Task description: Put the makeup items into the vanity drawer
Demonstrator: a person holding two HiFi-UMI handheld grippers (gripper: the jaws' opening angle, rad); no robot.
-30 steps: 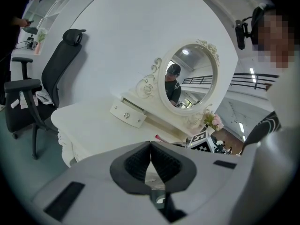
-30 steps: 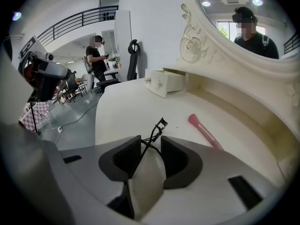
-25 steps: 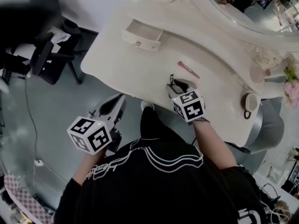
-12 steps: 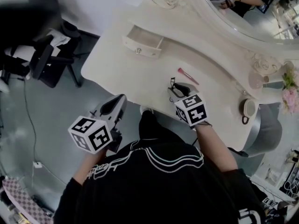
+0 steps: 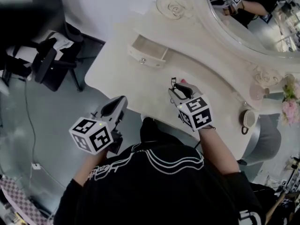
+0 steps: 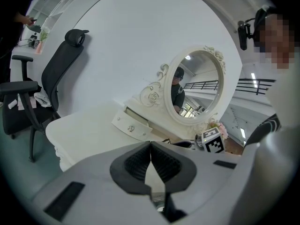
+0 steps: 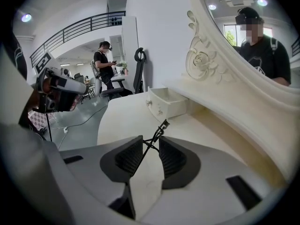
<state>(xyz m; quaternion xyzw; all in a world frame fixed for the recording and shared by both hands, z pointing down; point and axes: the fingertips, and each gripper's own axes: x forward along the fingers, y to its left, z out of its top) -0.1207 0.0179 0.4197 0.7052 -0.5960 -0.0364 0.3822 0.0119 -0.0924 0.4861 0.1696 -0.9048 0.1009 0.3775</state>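
Observation:
My right gripper point(image 5: 175, 87) hangs above the white vanity top point(image 5: 131, 81), shut on a black wire eyelash curler point(image 5: 172, 82). Its jaws have just been closing on the curler. In the right gripper view the thin curler point(image 7: 162, 125) runs up between the ribbed pads point(image 7: 128, 156) and pokes out toward the open drawer point(image 7: 166, 103). That small drawer point(image 5: 147, 54) stands pulled out at the table's far left. My left gripper point(image 5: 115, 108) is shut with nothing in it, off the table's near edge over the floor. The left gripper view also shows the drawer point(image 6: 132, 124).
An oval mirror point(image 5: 253, 20) in a carved frame rises behind the table. A cup point(image 5: 247, 118) and pink flowers point(image 5: 291, 100) stand at the right end. A black office chair point(image 5: 47, 62) is on the floor to the left. A person point(image 7: 102, 55) stands far off.
The right gripper has risen off the table with the eyelash curler in it. The pink stick that lay just beyond it is now hidden behind the gripper.

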